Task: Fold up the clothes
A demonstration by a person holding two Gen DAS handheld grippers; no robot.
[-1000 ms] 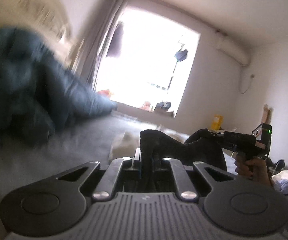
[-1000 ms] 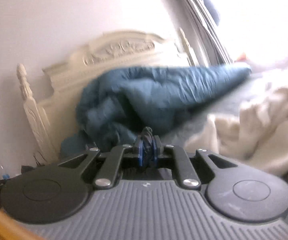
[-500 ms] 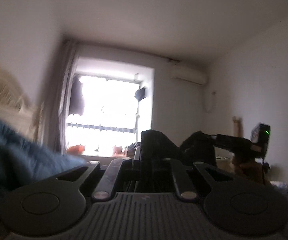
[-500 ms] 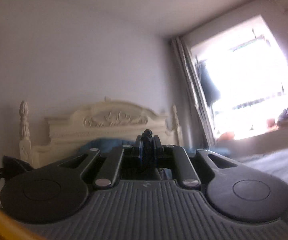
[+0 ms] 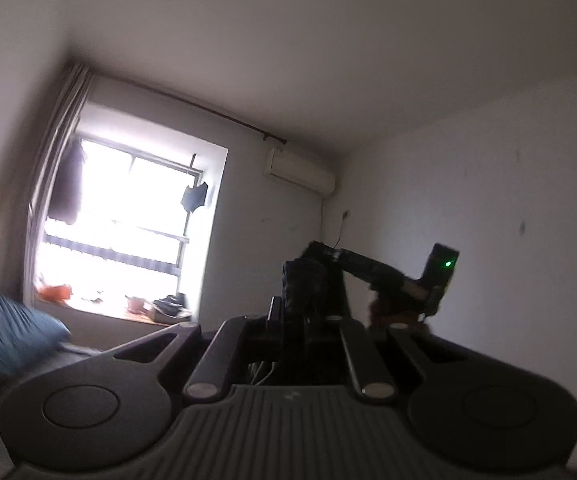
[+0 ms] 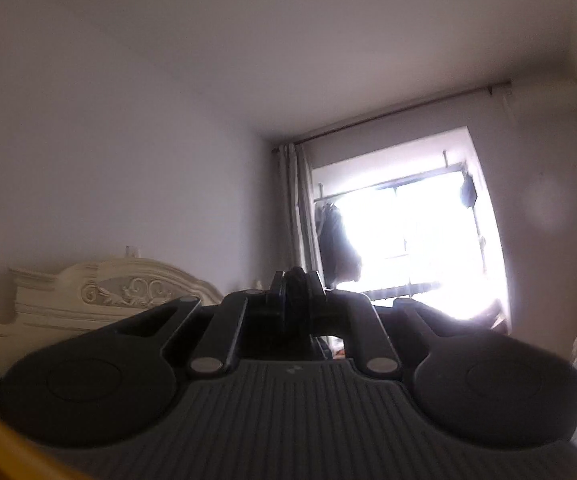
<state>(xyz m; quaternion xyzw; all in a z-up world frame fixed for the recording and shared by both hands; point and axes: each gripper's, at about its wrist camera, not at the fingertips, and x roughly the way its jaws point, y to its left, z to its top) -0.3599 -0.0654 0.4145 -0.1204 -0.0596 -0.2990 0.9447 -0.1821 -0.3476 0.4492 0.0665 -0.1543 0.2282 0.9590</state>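
My left gripper [image 5: 294, 312] is shut on a dark garment [image 5: 302, 280] whose bunched edge sticks up between the fingers. The right gripper [image 5: 368, 268], held in a hand, shows in the left wrist view just right of that edge, raised high. In the right wrist view my right gripper [image 6: 296, 288] is shut on a dark fold of the same garment [image 6: 297, 276]. Both grippers point upward toward the walls and ceiling. The rest of the garment hangs below, hidden.
A bright window [image 5: 128, 224] with a curtain [image 5: 54, 152] is ahead; it also shows in the right wrist view [image 6: 404, 252]. A cream carved headboard [image 6: 108, 292] stands left. A blue duvet [image 5: 0, 332] lies on the grey bed [image 5: 72, 356]. An air conditioner [image 5: 298, 172] hangs on the wall.
Both grippers have risen and tilted upward with the dark garment held. The bed, blue duvet and white blanket have dropped out of view; walls and ceiling fill the frames.
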